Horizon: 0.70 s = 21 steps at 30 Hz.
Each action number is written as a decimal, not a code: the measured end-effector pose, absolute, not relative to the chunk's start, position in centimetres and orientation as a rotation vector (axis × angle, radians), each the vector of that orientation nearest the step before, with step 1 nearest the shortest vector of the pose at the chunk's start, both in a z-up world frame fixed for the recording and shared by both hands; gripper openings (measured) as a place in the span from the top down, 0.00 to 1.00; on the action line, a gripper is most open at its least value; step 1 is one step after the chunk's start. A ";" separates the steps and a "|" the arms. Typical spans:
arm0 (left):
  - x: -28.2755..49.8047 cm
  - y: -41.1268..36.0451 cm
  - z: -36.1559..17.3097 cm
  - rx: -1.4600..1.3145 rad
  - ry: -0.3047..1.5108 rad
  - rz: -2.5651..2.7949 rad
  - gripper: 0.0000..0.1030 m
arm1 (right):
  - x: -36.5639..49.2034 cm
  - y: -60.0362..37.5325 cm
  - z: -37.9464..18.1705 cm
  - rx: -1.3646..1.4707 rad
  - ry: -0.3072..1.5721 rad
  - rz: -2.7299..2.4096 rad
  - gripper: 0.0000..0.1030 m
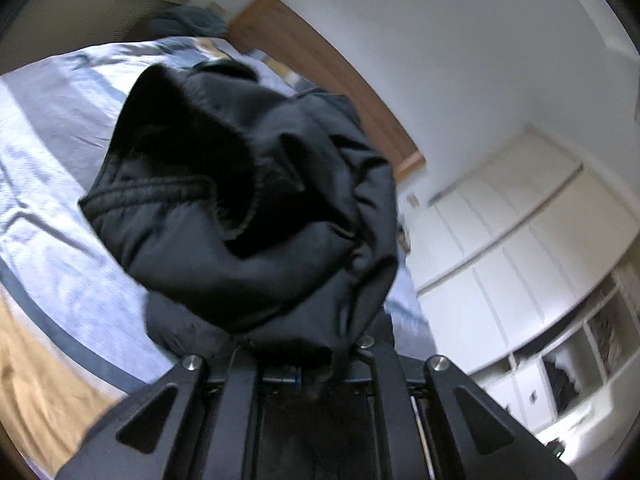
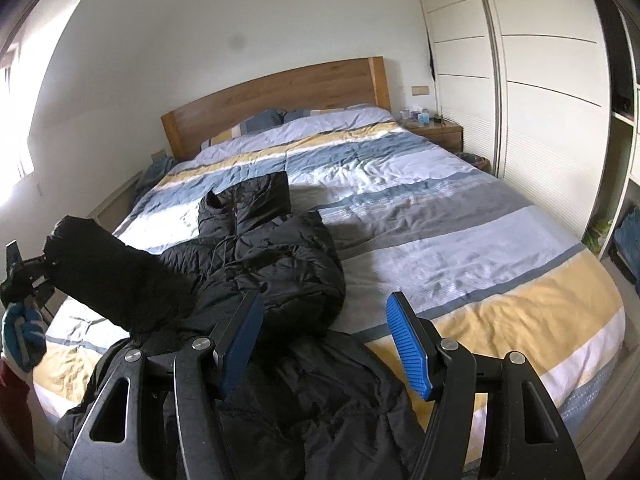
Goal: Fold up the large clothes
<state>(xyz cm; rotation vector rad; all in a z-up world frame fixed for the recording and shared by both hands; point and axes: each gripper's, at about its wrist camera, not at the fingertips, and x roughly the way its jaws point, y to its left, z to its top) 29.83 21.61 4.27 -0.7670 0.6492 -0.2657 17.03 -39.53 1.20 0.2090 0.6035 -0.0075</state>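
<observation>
A black puffer jacket point(image 2: 272, 264) lies crumpled on the bed, its hood end toward the headboard and its hem over the near edge. My left gripper point(image 2: 44, 266) is shut on one sleeve point(image 2: 116, 276) and holds it lifted to the left of the bed. In the left wrist view the sleeve cuff point(image 1: 248, 208) fills the middle and hides the fingertips. My right gripper point(image 2: 324, 340) is open and empty, its blue pads point(image 2: 408, 344) spread just above the jacket's lower part.
The bed point(image 2: 460, 208) has a striped blue, grey, yellow and white duvet and a wooden headboard point(image 2: 280, 96). A nightstand point(image 2: 438, 132) with small items stands at its far right. White wardrobes point(image 2: 540, 80) and open shelves point(image 1: 576, 356) line the right side.
</observation>
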 end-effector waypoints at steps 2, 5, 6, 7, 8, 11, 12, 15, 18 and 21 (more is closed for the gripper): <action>29.6 18.7 3.9 -0.725 0.685 -0.287 0.93 | 16.6 -40.4 1.1 0.220 0.601 -0.011 0.39; 29.7 14.7 2.9 -0.668 0.750 -0.310 0.93 | 16.1 -41.4 0.8 0.242 0.598 -0.018 0.39; 29.8 13.8 2.6 -0.651 0.765 -0.311 0.93 | 15.9 -41.9 0.6 0.249 0.599 -0.023 0.39; 29.9 12.7 2.3 -0.623 0.787 -0.310 0.93 | 15.7 -42.4 0.4 0.255 0.600 -0.029 0.39; 30.0 11.2 1.6 -0.581 0.814 -0.305 0.93 | 15.6 -42.6 0.3 0.260 0.601 -0.032 0.39; 30.5 8.5 0.2 -0.515 0.870 -0.304 0.93 | 15.3 -44.0 -0.6 0.290 0.605 -0.044 0.39; 30.6 7.4 -0.4 -0.490 0.891 -0.302 0.93 | 15.3 -44.4 -0.9 0.298 0.608 -0.048 0.39; 31.4 5.5 -2.3 -0.425 0.931 -0.292 0.93 | 15.2 -45.5 -2.0 0.327 0.619 -0.062 0.39; 31.8 2.9 -3.7 -0.368 0.971 -0.292 0.93 | 15.3 -46.4 -3.2 0.344 0.636 -0.074 0.39; 31.0 1.8 -6.5 -0.291 1.003 -0.282 0.93 | 15.4 -46.9 -4.1 0.344 0.649 -0.084 0.38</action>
